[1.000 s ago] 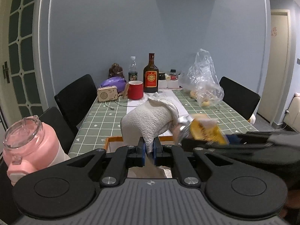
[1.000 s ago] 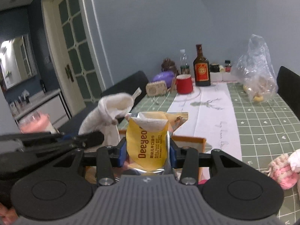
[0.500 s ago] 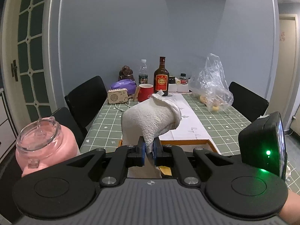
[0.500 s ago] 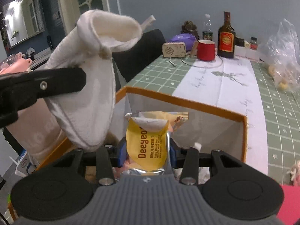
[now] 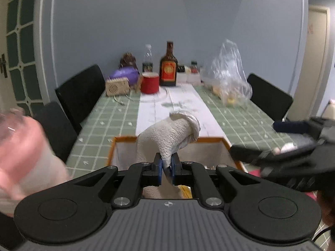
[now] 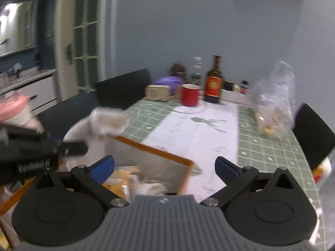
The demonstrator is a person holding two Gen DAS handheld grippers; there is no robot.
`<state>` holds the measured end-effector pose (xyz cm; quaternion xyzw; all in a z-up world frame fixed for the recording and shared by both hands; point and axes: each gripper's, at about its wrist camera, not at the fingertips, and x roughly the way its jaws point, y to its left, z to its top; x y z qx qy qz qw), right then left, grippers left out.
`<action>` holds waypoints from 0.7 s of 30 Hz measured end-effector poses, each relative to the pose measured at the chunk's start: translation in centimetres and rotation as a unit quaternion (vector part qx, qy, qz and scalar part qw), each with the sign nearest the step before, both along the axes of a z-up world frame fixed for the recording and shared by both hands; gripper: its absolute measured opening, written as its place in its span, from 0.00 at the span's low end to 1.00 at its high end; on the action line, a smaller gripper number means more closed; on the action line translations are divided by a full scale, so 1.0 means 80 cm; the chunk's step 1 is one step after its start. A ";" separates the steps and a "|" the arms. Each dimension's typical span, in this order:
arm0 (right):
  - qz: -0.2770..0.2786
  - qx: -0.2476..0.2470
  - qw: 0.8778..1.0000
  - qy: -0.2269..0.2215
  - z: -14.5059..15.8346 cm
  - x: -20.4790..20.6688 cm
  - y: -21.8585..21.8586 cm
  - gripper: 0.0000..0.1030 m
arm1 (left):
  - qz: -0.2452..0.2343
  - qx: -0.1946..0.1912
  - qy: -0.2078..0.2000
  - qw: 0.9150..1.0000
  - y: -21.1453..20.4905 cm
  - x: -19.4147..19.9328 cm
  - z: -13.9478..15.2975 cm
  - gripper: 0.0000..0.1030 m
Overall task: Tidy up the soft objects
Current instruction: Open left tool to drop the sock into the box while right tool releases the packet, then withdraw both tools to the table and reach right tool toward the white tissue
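Note:
My left gripper [image 5: 166, 163] is shut on a white towelling cloth [image 5: 169, 136] and holds it over an orange-rimmed box [image 5: 211, 139] at the near end of the table. In the right wrist view the cloth [image 6: 104, 121] is a blur at the left, over the box rim [image 6: 155, 149]. My right gripper [image 6: 164, 163] has its jaws opening wide, with nothing between them. A yellow snack packet [image 6: 117, 186] lies down inside the box, and its edge [image 5: 186, 189] shows under the cloth. The right gripper [image 5: 272, 140] also shows at the box's right side.
At the table's far end stand a red mug [image 5: 149, 83], a brown bottle [image 5: 168, 67], a small radio [image 5: 116, 86] and a clear plastic bag [image 5: 229, 77]. A pink lidded jar [image 5: 23, 146] is close on the left. Black chairs [image 5: 81, 92] line both sides.
The right gripper let go of the yellow packet, which now lies in the box, and its jaws have spread wide. The left gripper has sunk slightly with the cloth.

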<state>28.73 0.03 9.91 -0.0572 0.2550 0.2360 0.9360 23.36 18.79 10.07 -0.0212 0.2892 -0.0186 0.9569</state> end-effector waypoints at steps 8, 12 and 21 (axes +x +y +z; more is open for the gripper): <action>-0.031 0.029 0.999 0.017 -0.004 0.018 -0.028 0.97 | -0.012 0.019 0.032 0.999 -0.019 0.017 -0.026 0.13; -0.034 0.024 0.999 0.016 -0.006 0.019 -0.028 0.97 | -0.009 0.010 0.042 0.999 -0.019 0.020 -0.027 0.58; -0.020 0.087 0.996 0.013 0.008 0.010 -0.047 0.97 | -0.060 -0.045 -0.029 0.997 -0.018 -0.024 0.021 0.85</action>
